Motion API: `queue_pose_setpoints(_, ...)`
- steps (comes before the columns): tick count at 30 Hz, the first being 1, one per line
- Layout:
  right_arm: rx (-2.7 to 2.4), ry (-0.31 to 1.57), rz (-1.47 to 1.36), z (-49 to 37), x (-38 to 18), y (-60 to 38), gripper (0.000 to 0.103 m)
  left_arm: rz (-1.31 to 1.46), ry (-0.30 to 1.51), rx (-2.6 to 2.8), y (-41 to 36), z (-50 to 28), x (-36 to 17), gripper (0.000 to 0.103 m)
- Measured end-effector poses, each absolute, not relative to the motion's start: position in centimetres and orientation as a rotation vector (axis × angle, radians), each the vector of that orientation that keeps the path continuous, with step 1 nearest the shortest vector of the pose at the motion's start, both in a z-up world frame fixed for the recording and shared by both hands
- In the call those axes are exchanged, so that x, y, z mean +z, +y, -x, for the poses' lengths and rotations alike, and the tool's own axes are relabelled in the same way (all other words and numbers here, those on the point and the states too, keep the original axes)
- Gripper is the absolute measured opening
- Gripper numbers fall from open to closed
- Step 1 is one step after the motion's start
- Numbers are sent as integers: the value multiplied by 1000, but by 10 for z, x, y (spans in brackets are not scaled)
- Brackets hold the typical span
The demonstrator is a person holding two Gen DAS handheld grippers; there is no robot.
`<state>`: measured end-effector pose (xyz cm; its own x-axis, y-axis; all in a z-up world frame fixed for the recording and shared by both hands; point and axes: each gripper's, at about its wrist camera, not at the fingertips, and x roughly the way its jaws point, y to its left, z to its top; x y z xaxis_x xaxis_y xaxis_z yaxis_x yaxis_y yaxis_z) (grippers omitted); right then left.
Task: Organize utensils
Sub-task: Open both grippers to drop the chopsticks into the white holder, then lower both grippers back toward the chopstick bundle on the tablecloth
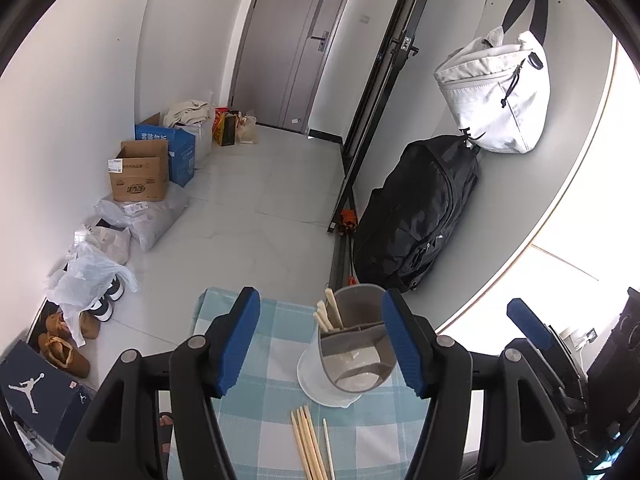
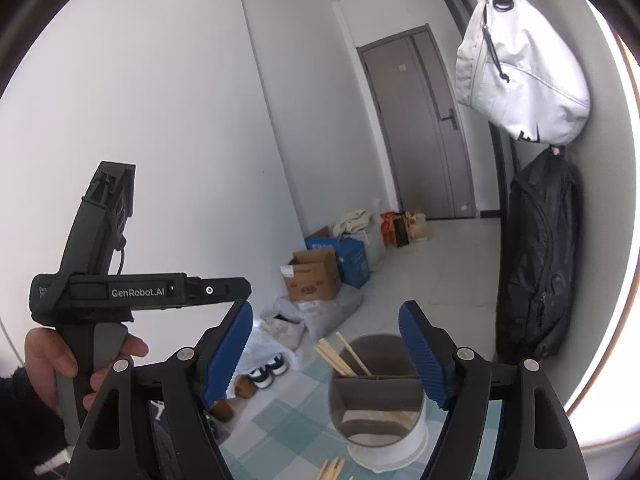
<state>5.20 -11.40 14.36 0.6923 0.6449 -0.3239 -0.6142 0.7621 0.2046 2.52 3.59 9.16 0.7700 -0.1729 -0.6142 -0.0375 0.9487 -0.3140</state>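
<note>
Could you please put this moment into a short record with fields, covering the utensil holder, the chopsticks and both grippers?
surface: table with blue checked cloth
holder: grey utensil holder upright on a white base
in holder: a few chopsticks leaning in the rear compartment
loose: chopsticks on the cloth, in front of the holder
left gripper: open, nothing held
right gripper: open, nothing held
</note>
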Motion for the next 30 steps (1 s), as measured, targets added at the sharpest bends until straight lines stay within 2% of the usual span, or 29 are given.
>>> queue_pose_setpoints(14, 671, 424, -111, -22, 109, -125, 94, 272, 720, -28, 27, 1, 53, 63)
queue_pose_setpoints(16, 672, 439, -110, -20, 102, -125, 96, 272, 723, -27, 26, 2, 46, 72)
queue_pose_setpoints(18, 672, 452, -105, -18, 93, -124, 97, 290, 714, -40, 27, 6, 39, 75)
queue_pose_setpoints(30, 638, 661, -44, -28, 31, -112, 97, 263, 757, 19, 36, 2, -16, 76)
